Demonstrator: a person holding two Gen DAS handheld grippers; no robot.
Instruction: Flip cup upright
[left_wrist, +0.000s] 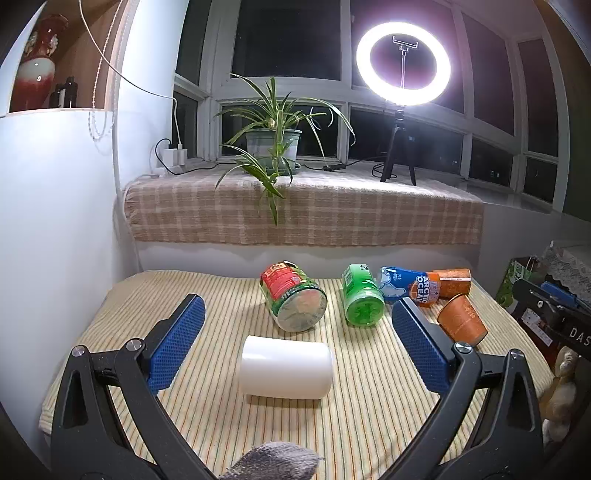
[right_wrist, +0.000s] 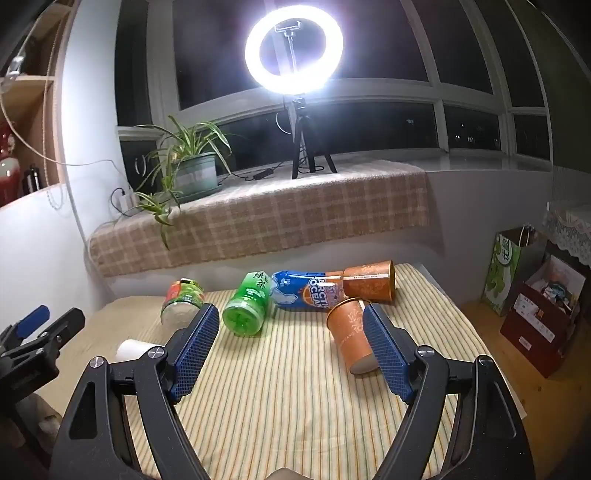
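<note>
A white cup (left_wrist: 285, 371) lies on its side on the striped cloth, between and just beyond the wide-open fingers of my left gripper (left_wrist: 295, 317). In the right wrist view only its end (right_wrist: 135, 350) shows at the left. An orange paper cup (right_wrist: 350, 334) lies on its side against the right finger of my open, empty right gripper (right_wrist: 291, 325); it also shows in the left wrist view (left_wrist: 461, 320). A second orange cup (right_wrist: 369, 280) lies on its side farther back.
A red-and-green bottle (left_wrist: 293, 301), a green bottle (left_wrist: 362, 299) and a blue Arctic Ocean bottle (left_wrist: 408, 284) lie on the cloth. A ring light (left_wrist: 403, 62) and a plant (left_wrist: 273, 140) stand on the sill. Bags and a box (right_wrist: 535, 317) sit to the right. The left gripper (right_wrist: 40, 339) shows at the left of the right wrist view.
</note>
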